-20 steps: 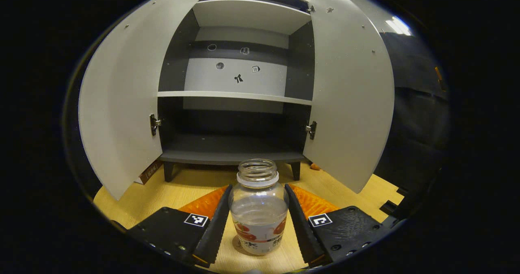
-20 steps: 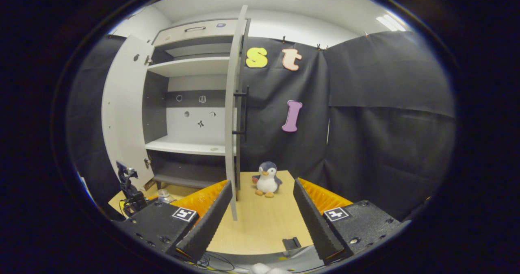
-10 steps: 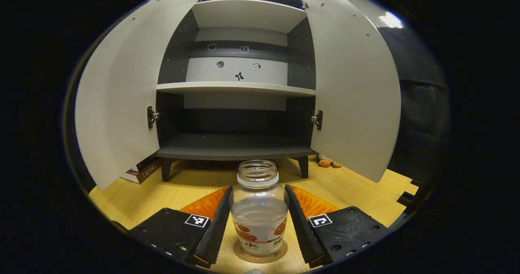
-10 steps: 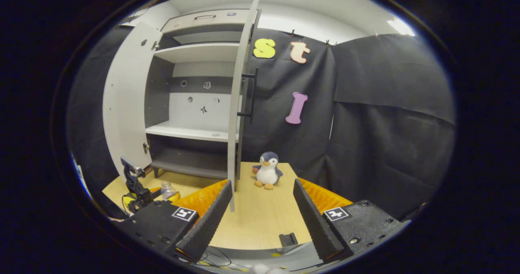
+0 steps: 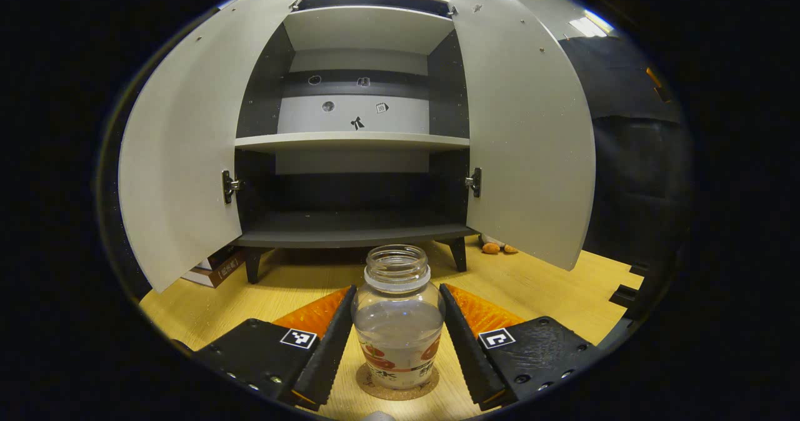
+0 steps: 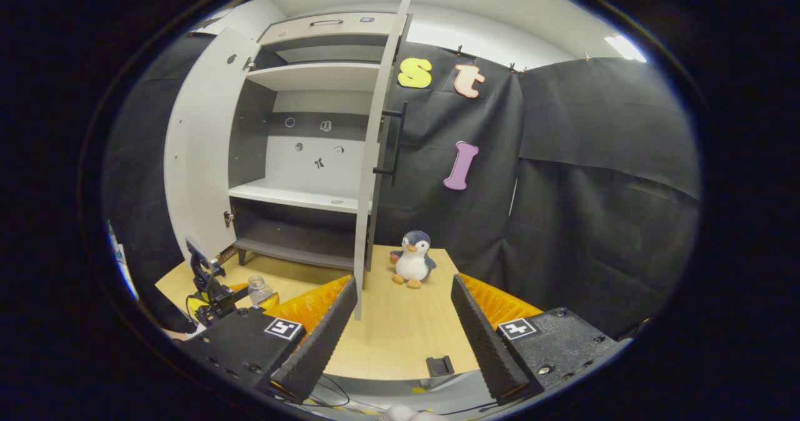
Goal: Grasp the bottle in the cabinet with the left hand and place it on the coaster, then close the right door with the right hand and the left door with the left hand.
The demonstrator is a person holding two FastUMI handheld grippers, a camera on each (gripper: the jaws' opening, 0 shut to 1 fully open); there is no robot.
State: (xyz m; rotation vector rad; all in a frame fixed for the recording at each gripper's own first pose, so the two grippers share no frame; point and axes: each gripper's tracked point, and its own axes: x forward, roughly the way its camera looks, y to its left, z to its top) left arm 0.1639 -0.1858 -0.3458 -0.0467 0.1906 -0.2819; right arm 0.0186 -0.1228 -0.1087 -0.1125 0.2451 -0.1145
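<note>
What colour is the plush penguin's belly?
White; the penguin shows best in the right gripper view.

bottle (image 5: 398, 321): i see clear glass with clear liquid, and a white label with red-orange shapes and dark characters.
coaster (image 5: 369, 380): brown, cork-like speckle.
cabinet doors (image 5: 181, 158): plain light grey on my side, with small dark screw dots.
cabinet interior (image 5: 350, 190): dark grey walls and floor, pale grey shelves, a light back panel with small dark stickers.
table (image 5: 550, 283): i read it as light yellow wood grain.
penguin toy (image 6: 412, 260): dark blue-grey back, white belly, orange beak and feet.
door handle (image 6: 395, 143): black bar.
books (image 5: 215, 266): brown covers, white page edges.
</note>
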